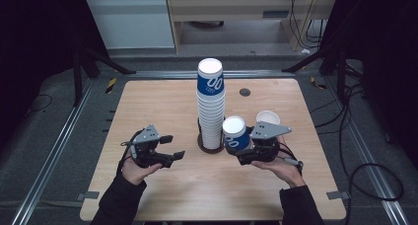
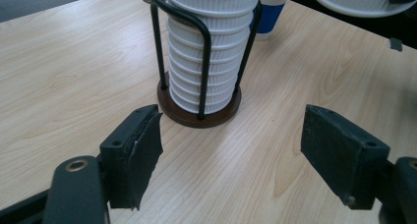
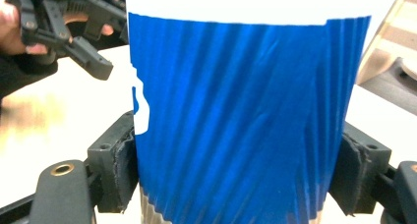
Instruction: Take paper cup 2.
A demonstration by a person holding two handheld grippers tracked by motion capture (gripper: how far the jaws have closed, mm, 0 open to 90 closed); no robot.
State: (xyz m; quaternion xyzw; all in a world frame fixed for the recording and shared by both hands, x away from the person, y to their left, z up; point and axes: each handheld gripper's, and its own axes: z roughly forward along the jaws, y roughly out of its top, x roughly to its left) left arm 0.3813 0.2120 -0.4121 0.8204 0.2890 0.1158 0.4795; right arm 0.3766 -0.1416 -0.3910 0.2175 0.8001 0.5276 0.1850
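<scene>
A tall stack of upside-down paper cups (image 1: 211,111) stands in a black wire holder (image 2: 204,57) on a round brown base, at the middle of the wooden table (image 1: 162,101). The top cup (image 1: 211,79) is blue. My right gripper (image 1: 241,146) is shut on another blue cup (image 1: 235,133), bottom up, just right of the stack; its pads press both sides of the cup (image 3: 236,111). My left gripper (image 1: 172,147) is left of the stack, jaws wide open with nothing between them (image 2: 231,150), pointing at the holder's base (image 2: 196,117).
A further cup (image 1: 268,118) stands on the table behind the right gripper; it also appears past the stack (image 2: 271,13). A small dark round fitting (image 1: 244,92) sits in the tabletop at the back. Bare wood lies in front of the stack.
</scene>
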